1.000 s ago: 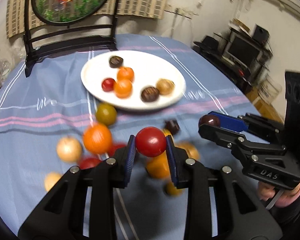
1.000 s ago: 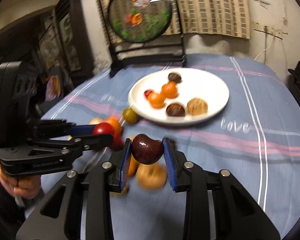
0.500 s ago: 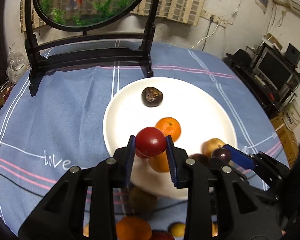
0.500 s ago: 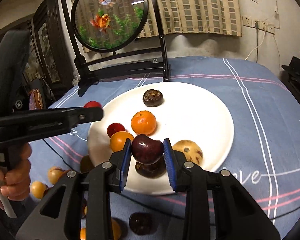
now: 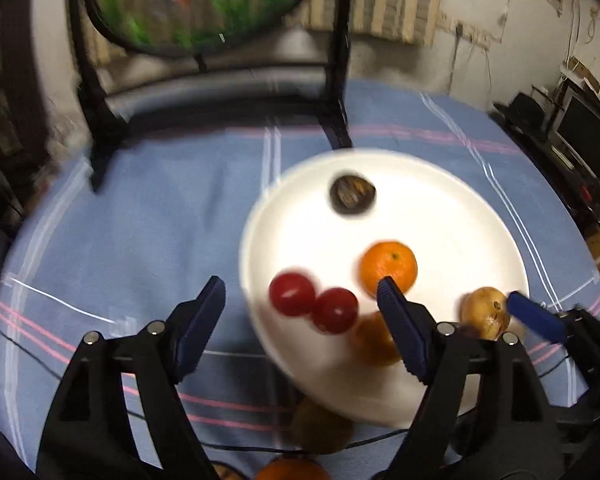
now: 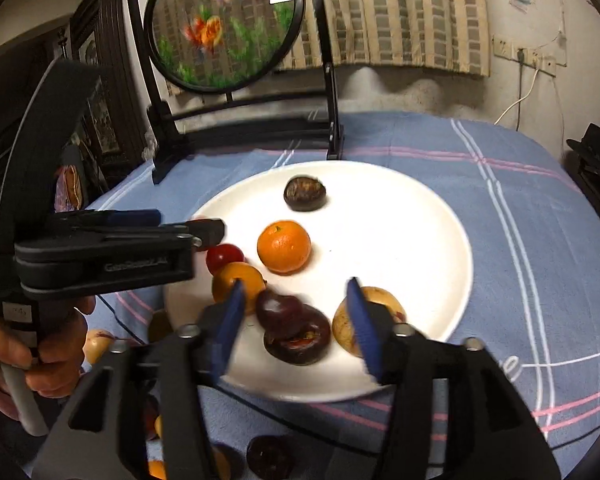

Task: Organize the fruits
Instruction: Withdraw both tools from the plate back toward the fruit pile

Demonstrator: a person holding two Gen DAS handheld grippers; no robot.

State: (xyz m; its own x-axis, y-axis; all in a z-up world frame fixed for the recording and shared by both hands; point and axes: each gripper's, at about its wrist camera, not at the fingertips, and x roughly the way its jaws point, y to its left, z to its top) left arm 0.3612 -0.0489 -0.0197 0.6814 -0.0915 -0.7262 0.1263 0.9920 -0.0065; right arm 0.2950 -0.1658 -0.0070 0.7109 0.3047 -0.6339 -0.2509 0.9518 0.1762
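**Both jaws parting over the white plate**

Now my left gripper (image 5: 300,300) hangs over the near-left rim of the white plate (image 5: 480,216), its jaws opening, the blue pads well apart. Two red fruits (image 5: 314,304) lie on the plate in the gap, touching each other, and neither pad presses on them. Beyond them sits an orange mandarin (image 5: 388,266), and farther back a dark brown fruit (image 5: 352,194) alone near the far side.

My right gripper (image 6: 296,320) is over the near edge of that plate, jaws opening as well. A dark purple fruit (image 6: 278,306) lies between the pads, resting against a dark brown fruit with a red hollow (image 6: 298,340); the pads do not touch it. A tan fruit (image 6: 380,304) sits just behind my right pad, and a yellow-orange fruit (image 6: 238,280) behind my left one.

More fruit lies on the blue striped cloth (image 6: 520,200) near the plate's near edge. A round goldfish panel on a black stand (image 6: 224,24) rises behind the plate.
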